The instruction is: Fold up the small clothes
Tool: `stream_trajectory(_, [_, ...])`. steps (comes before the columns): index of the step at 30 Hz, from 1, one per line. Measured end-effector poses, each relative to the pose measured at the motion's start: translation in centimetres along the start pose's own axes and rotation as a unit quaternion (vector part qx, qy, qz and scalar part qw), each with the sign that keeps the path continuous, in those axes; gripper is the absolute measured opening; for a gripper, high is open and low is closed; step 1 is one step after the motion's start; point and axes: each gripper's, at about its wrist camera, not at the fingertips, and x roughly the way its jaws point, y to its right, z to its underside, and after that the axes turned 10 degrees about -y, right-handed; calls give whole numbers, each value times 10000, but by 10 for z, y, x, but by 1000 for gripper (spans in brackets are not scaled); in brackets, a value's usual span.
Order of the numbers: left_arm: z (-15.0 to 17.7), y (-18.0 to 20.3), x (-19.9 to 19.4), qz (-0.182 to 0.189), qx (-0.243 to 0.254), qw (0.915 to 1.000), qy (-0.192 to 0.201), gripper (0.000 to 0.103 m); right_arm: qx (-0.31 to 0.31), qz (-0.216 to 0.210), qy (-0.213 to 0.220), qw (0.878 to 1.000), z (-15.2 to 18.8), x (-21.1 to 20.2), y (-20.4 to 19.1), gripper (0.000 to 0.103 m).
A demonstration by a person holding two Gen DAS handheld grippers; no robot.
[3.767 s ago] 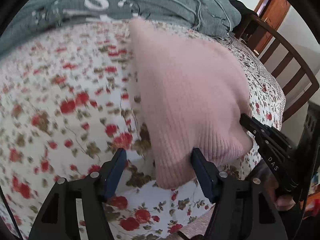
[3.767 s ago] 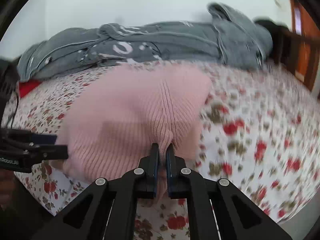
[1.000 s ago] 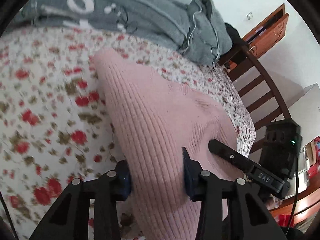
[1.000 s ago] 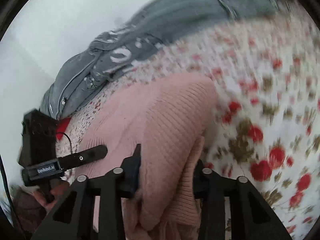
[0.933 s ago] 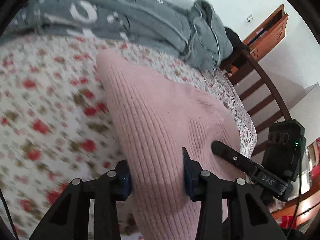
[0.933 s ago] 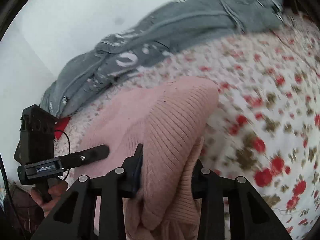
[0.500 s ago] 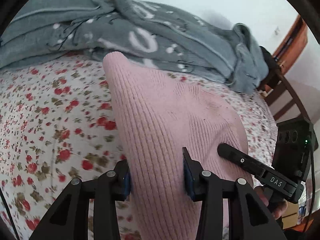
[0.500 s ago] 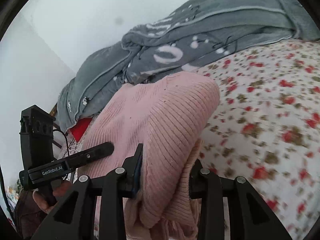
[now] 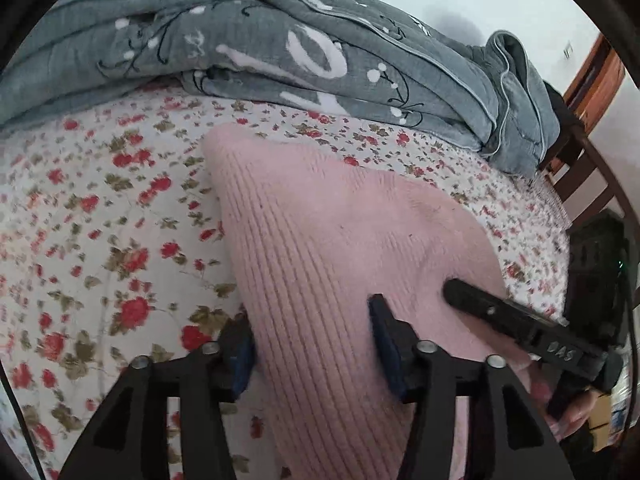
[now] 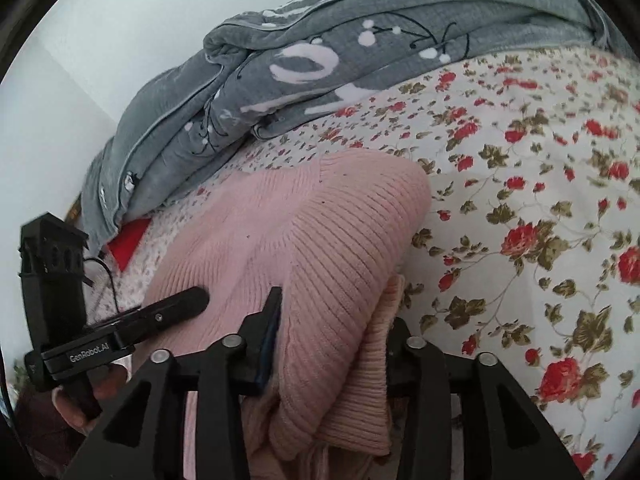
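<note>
Pink ribbed knit filling both views: looking at a small sweater (image 9: 320, 240), folded over on itself and lying flat on the flowered bed sheet (image 9: 100, 220). Near edge of it down between both sets of tongs, far corner pointing up the bed. Beyond that corner, a heaped grey quilt (image 9: 280, 60) with white print, bunched along the wall, close to the sweater but not touching it.

Over at the left tongs (image 9: 310, 320): angled down at the sweater's near left edge. Just been opening, now at a middling spread. Knit lying between the blue pads, with no pinch showing.

Same story at the right tongs (image 10: 334, 320), on the sweater's right edge. Just been opening, now about half wide. Thick doubled fold of knit bulging up through the gap, loose rather than squeezed.

Off to one side in each view, a glimpse of the other black tool, one finger resting on the pink knit. Behind the quilt's end, a dark wooden chair back (image 9: 580, 168). Tucked under the quilt's other end, a scrap of red cloth (image 10: 128, 244).
</note>
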Motion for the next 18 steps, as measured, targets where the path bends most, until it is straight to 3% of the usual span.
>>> stream_trajectory(2, [6,-2,-12,-138,109,9996,224,60,-123,112,-36,9999,-1,-6,-1,59])
stream_trajectory(6, [13,-7,-41,-515,327,9947,831,58,-577,719,506,9945,0,-42,-7,60])
stream_trajectory(8, [3,-11,-51,-425,344,9935,999,58,-776,957,812,9890,-2,-55,-14,59])
stream_trajectory(11, [-22,-10,-48,-266,457,9936,1001,57,-1074,905,993,9851,-15,-59,-29,59])
stream_trajectory(13, [-39,-4,-35,-454,614,9933,869,50,-1198,825,941,9849,-24,-48,-37,54])
stream_trajectory(15, [-49,-1,-18,-598,697,9936,664,45,-1372,863,734,9840,-31,-27,-42,40])
stream_trajectory(18, [-51,-3,18,-939,724,9925,310,41,-1385,1303,279,9814,-35,17,-34,29])
